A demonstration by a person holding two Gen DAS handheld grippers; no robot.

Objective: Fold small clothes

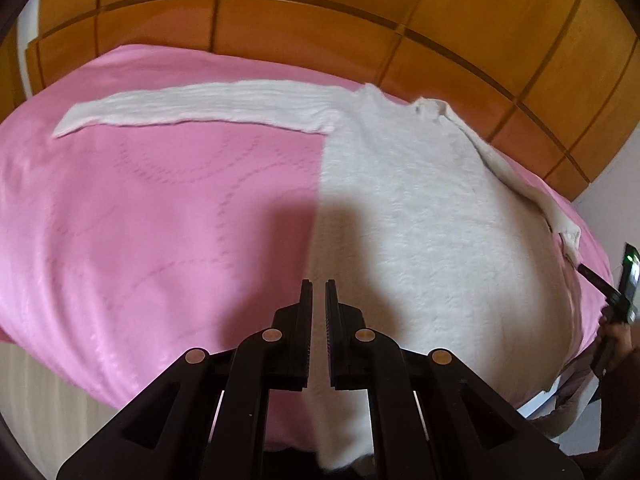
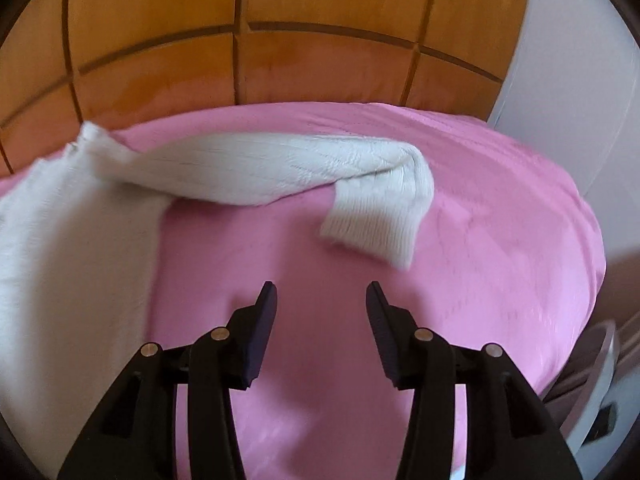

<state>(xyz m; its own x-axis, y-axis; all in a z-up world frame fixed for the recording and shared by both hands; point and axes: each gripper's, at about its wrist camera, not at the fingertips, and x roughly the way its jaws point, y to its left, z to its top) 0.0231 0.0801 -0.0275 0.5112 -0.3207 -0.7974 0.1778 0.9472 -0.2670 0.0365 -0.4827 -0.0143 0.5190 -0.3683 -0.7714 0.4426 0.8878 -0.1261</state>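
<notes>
A white knitted sweater (image 1: 420,208) lies flat on the pink bedspread (image 1: 140,208), its one sleeve (image 1: 208,106) stretched out to the left. My left gripper (image 1: 319,286) hovers above the sweater's left edge near the hem, shut with nothing between its fingers. In the right wrist view the other sleeve (image 2: 280,168) lies across the bedspread (image 2: 480,240) with its ribbed cuff (image 2: 372,232) bent back toward me. My right gripper (image 2: 321,288) stands open over bare pink cloth just short of that cuff, holding nothing. The right gripper's tool (image 1: 616,296) shows at the right edge of the left wrist view.
A wooden panelled headboard (image 1: 320,20) runs behind the bed. A white wall (image 2: 572,60) stands at the right. The bed's near edge drops off to a pale floor (image 1: 40,392) at the lower left. A person's hand (image 1: 616,344) holds the right tool.
</notes>
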